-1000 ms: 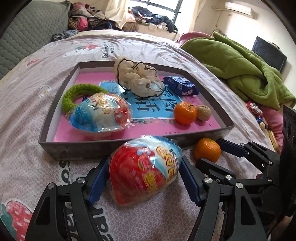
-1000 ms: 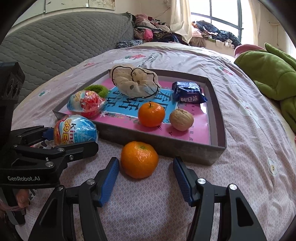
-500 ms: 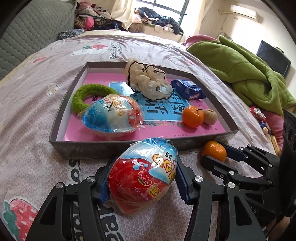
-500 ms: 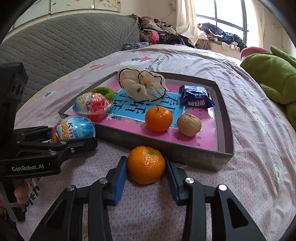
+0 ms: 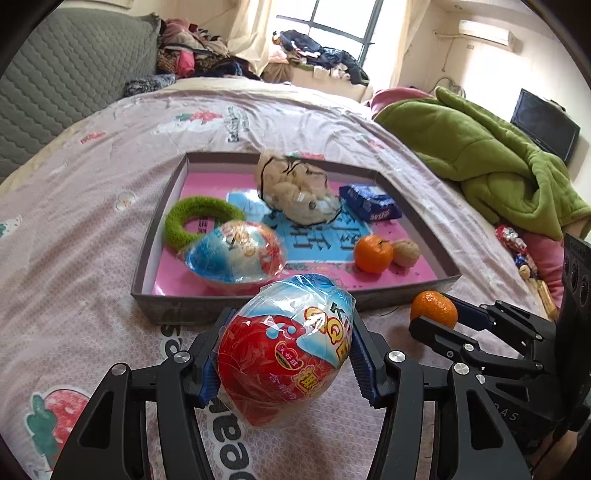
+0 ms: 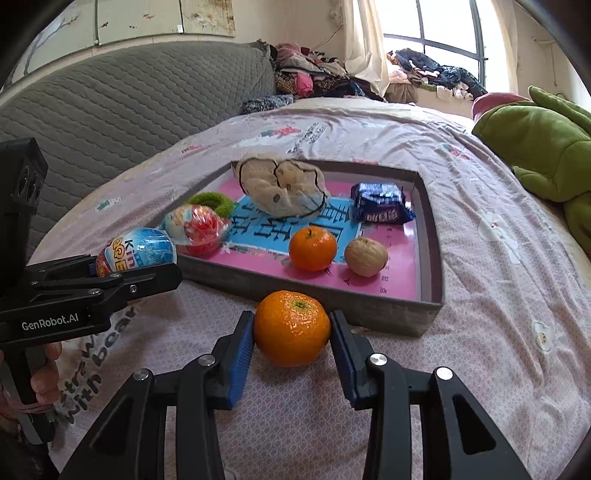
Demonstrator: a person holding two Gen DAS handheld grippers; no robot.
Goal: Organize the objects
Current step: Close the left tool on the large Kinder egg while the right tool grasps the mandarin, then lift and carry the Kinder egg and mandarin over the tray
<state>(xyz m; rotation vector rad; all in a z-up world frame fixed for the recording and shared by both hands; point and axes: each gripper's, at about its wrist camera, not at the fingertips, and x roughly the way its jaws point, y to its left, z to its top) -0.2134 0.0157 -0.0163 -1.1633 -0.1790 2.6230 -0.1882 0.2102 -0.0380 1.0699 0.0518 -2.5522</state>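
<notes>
A bedroom in daylight. A wide bed (image 5: 110, 155) fills most of both views, covered in a pale mauve sheet printed with small flowers, strawberries and lettering. At upper left rises a grey quilted headboard (image 6: 122, 107). Behind the bed, near the top centre, heaped clothes (image 5: 192, 61) sit beside a bright window (image 5: 328, 22) with dark bars and cream curtains (image 6: 364, 44); more garments lie along its sill. At the right, a rumpled green blanket (image 5: 487, 155) lies over the bed's edge. Cream walls carry a white air conditioner (image 5: 484, 35) at upper right of the left view, with a dark flat screen (image 5: 543, 125) below it.
</notes>
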